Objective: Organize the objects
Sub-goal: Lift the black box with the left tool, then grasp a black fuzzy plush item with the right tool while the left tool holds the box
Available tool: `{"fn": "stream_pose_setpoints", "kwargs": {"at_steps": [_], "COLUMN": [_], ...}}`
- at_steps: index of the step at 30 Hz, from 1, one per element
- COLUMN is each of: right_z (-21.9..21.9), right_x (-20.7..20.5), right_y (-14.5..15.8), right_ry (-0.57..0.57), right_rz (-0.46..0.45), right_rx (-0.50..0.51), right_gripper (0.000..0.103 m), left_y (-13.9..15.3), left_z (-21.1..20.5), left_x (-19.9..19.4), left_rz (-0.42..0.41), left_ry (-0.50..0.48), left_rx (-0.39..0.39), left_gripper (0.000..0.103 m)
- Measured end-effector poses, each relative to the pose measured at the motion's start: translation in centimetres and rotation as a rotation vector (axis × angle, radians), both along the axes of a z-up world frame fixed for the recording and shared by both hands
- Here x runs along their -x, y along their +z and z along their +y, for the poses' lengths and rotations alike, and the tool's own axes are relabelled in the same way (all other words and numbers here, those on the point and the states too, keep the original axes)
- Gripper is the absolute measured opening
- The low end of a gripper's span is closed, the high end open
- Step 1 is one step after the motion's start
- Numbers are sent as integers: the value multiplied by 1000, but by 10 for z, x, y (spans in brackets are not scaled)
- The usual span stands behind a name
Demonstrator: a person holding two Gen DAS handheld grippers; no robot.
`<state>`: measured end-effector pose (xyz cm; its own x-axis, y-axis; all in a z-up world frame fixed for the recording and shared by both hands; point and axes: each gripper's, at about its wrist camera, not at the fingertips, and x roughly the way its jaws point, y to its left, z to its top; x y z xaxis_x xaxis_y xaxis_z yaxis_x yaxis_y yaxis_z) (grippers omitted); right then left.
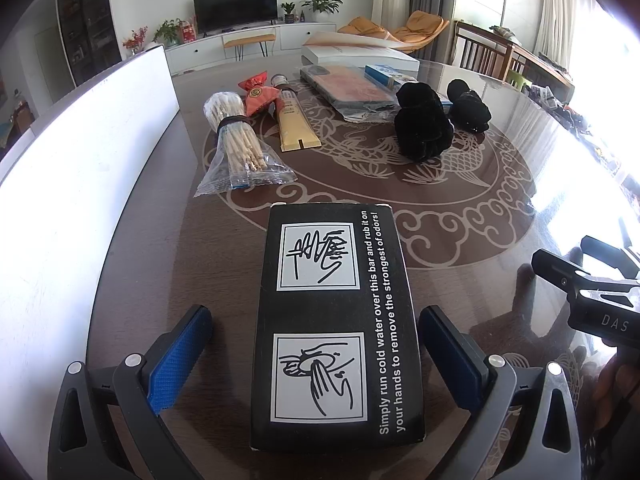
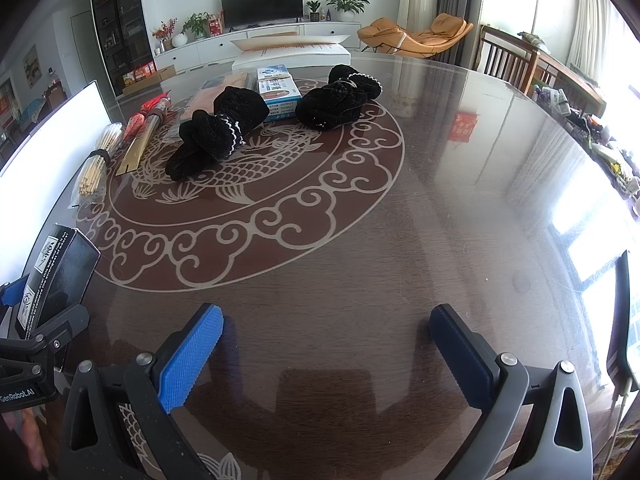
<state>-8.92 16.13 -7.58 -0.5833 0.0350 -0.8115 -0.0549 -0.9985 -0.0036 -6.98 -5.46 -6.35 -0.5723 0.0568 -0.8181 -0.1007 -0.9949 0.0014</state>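
Left gripper [image 1: 316, 354]: fingers spread, black box [image 1: 334, 328] lying lengthwise between them, gaps both sides; right gripper [image 2: 326, 354]: fingers apart over bare table [image 2: 440, 220]; beyond: toothpick bag [image 1: 240, 148], black scrunchies [image 2: 218, 130].

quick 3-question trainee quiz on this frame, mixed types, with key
1. True or false: the left hand-held gripper has its pads pressed against the black box.
2. What lies between the right hand-held gripper's fingers? A) a black box B) bare table C) a gold tube
3. Fill in: the bundle of sticks is wrapped in a clear plastic ____.

Key: 1 false, gaps show on both sides; 2 B; 3 bag.
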Motion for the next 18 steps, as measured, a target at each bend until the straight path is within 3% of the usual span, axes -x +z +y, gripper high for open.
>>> {"fn": "stream_pose_setpoints", "kwargs": {"at_steps": [18], "right_z": [0], "right_x": [0], "right_y": [0], "right_ry": [1], "right_rz": [0], "right_rx": [-1], "right_gripper": [103], "left_y": [0], "left_z": [-1], "left_x": [1], "left_rz": [1], "left_ry": [1], "left_rx": [0], "left_gripper": [103]}}
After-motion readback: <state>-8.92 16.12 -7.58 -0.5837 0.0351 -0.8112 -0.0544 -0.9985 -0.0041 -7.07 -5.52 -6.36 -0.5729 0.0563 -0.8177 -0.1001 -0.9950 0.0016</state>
